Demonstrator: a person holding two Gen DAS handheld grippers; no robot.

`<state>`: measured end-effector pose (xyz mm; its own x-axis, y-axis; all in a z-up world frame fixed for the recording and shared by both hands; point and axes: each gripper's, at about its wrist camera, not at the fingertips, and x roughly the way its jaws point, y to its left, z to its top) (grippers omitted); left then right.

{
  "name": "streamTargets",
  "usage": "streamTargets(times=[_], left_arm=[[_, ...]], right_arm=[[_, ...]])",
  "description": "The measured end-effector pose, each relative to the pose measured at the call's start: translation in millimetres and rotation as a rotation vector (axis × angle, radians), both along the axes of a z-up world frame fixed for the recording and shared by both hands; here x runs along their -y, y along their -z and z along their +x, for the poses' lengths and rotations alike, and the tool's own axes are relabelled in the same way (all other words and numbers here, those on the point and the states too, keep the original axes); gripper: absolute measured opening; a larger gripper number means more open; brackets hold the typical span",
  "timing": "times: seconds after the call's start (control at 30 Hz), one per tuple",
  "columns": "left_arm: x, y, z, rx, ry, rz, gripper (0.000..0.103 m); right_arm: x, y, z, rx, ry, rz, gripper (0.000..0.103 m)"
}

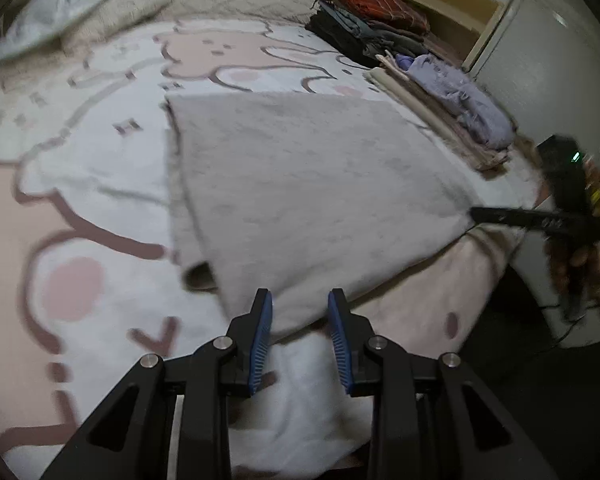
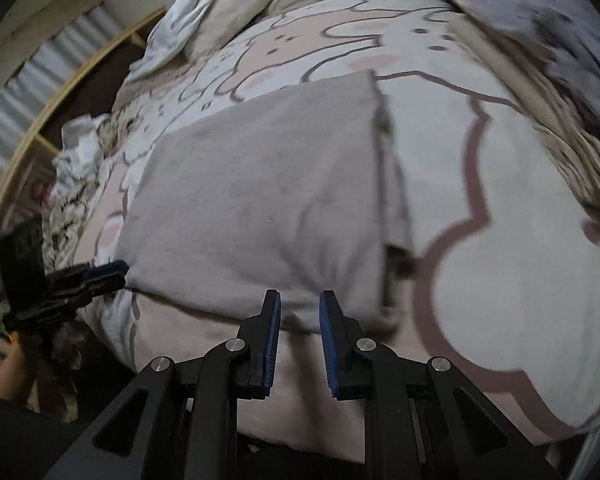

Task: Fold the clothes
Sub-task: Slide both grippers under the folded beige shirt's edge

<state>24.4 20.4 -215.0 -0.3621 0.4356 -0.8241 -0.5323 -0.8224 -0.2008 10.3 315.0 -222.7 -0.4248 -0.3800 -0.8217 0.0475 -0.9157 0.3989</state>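
Grey garment (image 1: 300, 184) lies half-folded mid-bed. Left gripper (image 1: 300, 312) and right gripper (image 2: 299, 312), jaws gaping, empty, sit at its 6 o'clock hem. I'd pinch both corners evenly, then lift toward 12.

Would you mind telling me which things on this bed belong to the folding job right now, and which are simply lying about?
In the job:
- grey garment, lying partly folded
- left gripper, open at its near edge
- right gripper, open at its near edge

Lying about:
- dark folded stack
- lilac cloth on a beige pile
- cartoon blanket
- white crumpled clothes
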Motion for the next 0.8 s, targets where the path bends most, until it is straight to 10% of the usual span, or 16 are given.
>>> streamTargets(times=[0.17,0.3,0.5,0.8], left_arm=[[0.9,-13.2,27.0,-0.243,0.031,-0.26,0.049],[-11.9,-10.9,61.4,-0.458,0.141,-0.46,0.049],[-38.4,23.7,83.5,-0.597,0.319,-0.686,0.049],[-62.4,81.6,85.0,-0.948,0.515,-0.999,0.046]], right_arm=[[11.7,-33.8,18.4,-0.147,-0.001,0.131,0.023],[32.2,-52.1,32.0,-0.264,-0.057,0.4,0.068],[56.1,-36.3,53.6,-0.295,-0.295,0.797,0.068],[60.0,3.3,82.3,-0.373,-0.448,1.134,0.068]])
